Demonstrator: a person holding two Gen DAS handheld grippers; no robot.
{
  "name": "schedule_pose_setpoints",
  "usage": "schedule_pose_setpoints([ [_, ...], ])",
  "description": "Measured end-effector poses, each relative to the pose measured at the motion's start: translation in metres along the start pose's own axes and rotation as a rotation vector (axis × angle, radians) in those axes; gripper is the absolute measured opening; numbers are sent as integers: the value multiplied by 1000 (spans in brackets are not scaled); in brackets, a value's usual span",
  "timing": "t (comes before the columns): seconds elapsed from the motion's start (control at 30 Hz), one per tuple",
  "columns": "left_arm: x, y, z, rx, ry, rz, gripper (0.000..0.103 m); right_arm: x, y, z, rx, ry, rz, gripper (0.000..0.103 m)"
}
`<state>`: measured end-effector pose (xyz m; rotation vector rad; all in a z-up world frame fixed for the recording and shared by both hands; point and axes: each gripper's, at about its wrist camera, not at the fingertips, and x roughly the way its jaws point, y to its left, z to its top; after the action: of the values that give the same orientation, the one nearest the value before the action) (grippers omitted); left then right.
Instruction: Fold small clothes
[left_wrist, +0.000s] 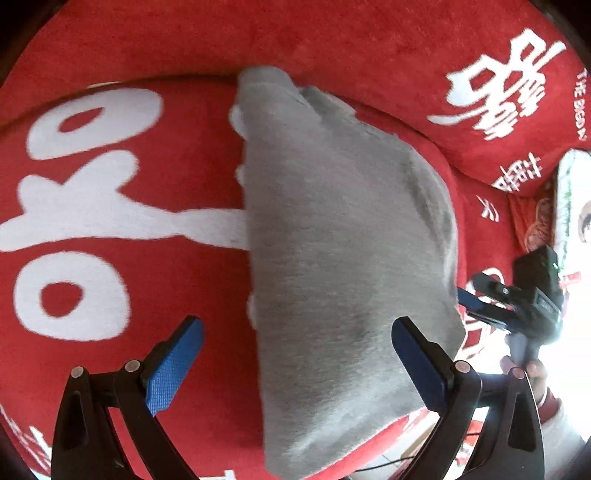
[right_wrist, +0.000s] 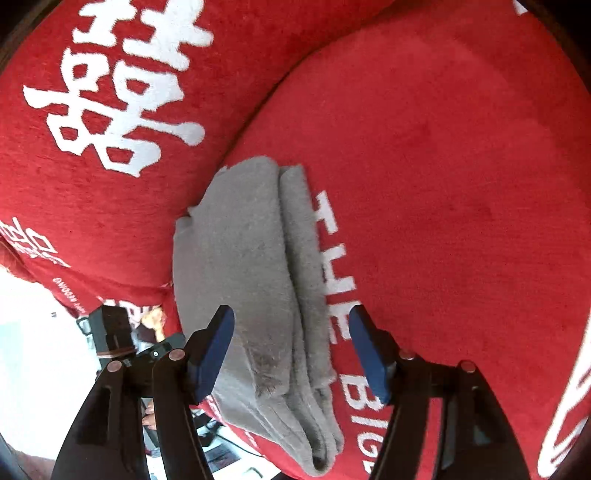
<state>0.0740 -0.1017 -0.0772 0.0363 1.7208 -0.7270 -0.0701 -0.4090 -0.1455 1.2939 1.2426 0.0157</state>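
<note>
A grey fleece garment (left_wrist: 343, 258) lies folded in layers on a red seat cushion (left_wrist: 147, 206) with white lettering. My left gripper (left_wrist: 295, 365) is open, held just above the garment's near end, its blue pads (left_wrist: 173, 365) straddling its left edge. The garment also shows in the right wrist view (right_wrist: 255, 280), with stacked fold edges at its near end. My right gripper (right_wrist: 291, 350) is open and empty above that near end. The right gripper also appears in the left wrist view (left_wrist: 469, 299) by the garment's right edge.
A red back cushion (left_wrist: 443, 74) with white characters rises behind the seat. The same cushion fills the left of the right wrist view (right_wrist: 92, 129). A patterned white item (left_wrist: 572, 199) sits at the far right. The seat's front edge drops off near the garment's near end.
</note>
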Motion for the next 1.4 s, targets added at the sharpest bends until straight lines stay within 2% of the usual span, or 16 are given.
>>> schedule_pose_setpoints([
  [0.1, 8, -5, -2, 35, 22, -1, 102, 13, 1, 2, -23, 51, 16, 69],
  [0.23, 24, -8, -1, 43, 62, 6, 102, 16, 2, 3, -52, 64, 26, 69],
  [0.33, 31, -13, 3, 51, 52, -3, 102, 20, 3, 10, -76, 76, 48, 69],
  [0.47, 32, -25, 7, 50, 42, -52, 102, 33, 12, 13, -117, 140, 106, 69],
  [0.53, 34, -31, 7, 62, 37, -20, 102, 47, 20, 11, -152, 182, 126, 69],
  [0.6, 40, -31, 7, 80, 42, -2, 102, 59, 25, 12, -167, 184, 137, 69],
  [0.67, 41, -29, 8, 71, 28, -13, 102, 60, 22, 13, -130, 165, 161, 69],
  [0.7, 39, -28, 8, 63, 25, -14, 101, 59, 21, 13, -96, 150, 163, 63],
  [0.73, 38, -27, 7, 55, 21, -13, 99, 57, 19, 11, -80, 144, 150, 49],
  [0.77, 35, -24, 6, 42, 12, -7, 93, 56, 17, 10, -67, 140, 128, 45],
  [0.83, 29, -19, 5, 19, -6, -21, 82, 53, 15, 4, -37, 128, 145, 35],
  [0.9, 20, -16, 2, 22, -23, -39, 65, 47, 21, -2, -31, 106, 179, 32],
  [0.97, 9, -14, -3, 48, -34, -56, 56, 44, 30, -7, -33, 97, 203, 31],
  [1.2, -23, -19, -25, 90, -71, -101, 54, 31, 65, -34, -34, 87, 293, 30],
  [1.4, -68, 1, -55, 71, -121, -126, 54, 26, 92, -60, -32, 89, 334, 30],
])
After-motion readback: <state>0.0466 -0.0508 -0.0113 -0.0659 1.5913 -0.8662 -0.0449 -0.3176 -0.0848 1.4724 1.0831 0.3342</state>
